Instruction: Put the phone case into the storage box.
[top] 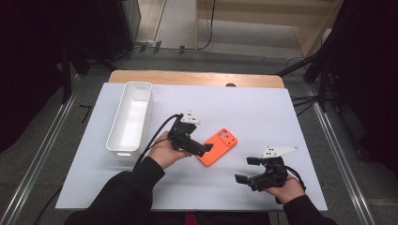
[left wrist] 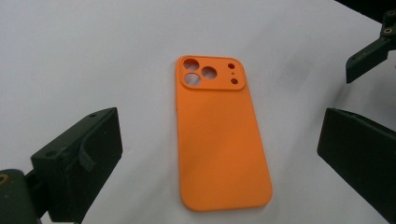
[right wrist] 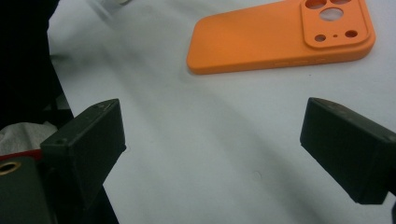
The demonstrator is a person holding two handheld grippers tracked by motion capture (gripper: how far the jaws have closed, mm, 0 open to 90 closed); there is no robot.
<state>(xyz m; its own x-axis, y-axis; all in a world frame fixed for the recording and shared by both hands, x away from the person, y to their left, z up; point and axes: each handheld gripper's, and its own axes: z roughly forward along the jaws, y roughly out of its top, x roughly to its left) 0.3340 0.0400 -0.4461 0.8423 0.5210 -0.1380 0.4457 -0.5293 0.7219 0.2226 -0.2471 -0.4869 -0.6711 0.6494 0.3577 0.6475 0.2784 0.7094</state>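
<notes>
Phone case point(left wrist: 219, 135) looks light, thin and flexible; pinch it across its long edges. Your left gripper point(left wrist: 219, 154) straddles it, jaws spread; your right gripper point(right wrist: 212, 154) is spread too, empty.

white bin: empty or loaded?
Empty. The high view shows the bin's bare white floor, nothing inside. The orange case lies flat on the table, apart from it.

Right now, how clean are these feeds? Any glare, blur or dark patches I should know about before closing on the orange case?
High view: even light on the white table, surroundings dark, orange phone case small and soft. Left gripper view: the case is sharp and glare-free between the open jaws of the left gripper. Right gripper view: case crisp, far left corner smeared, soft shadows near the right gripper.
</notes>
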